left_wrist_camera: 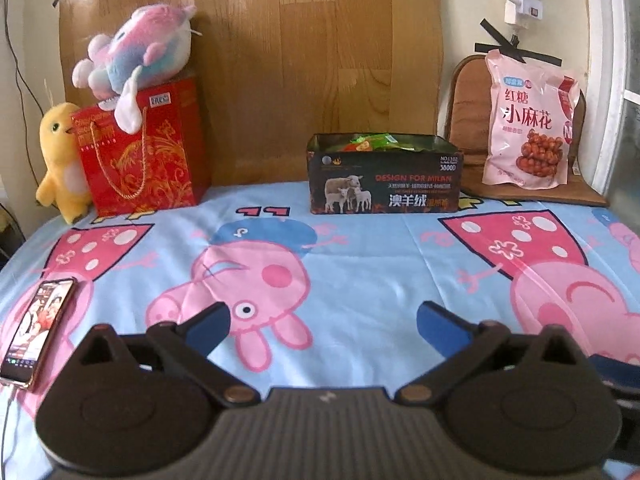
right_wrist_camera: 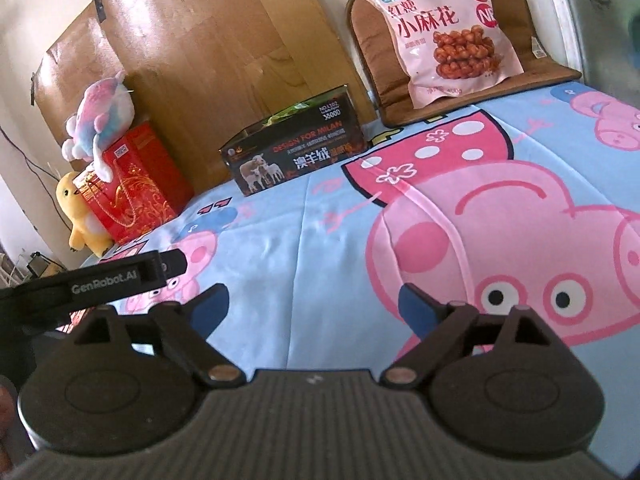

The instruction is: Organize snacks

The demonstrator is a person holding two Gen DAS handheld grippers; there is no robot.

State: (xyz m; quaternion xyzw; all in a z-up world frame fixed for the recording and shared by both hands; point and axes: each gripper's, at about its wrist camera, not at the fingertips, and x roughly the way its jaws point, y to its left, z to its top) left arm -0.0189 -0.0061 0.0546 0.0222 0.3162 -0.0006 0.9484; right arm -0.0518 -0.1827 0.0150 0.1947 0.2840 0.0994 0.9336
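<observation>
Both the left gripper (left_wrist_camera: pixel 322 322) and right gripper (right_wrist_camera: pixel 316 304) hover spread and empty over the bedsheet (left_wrist_camera: pixel 360 264), likely because the snacks (left_wrist_camera: pixel 372 142) sit in the box (left_wrist_camera: pixel 384 178) by the headboard.

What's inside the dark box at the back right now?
The box is open-topped and holds snack packets, green, orange and red, showing just above its rim. How many there are, and what lies under them, is hidden by the walls.
</observation>
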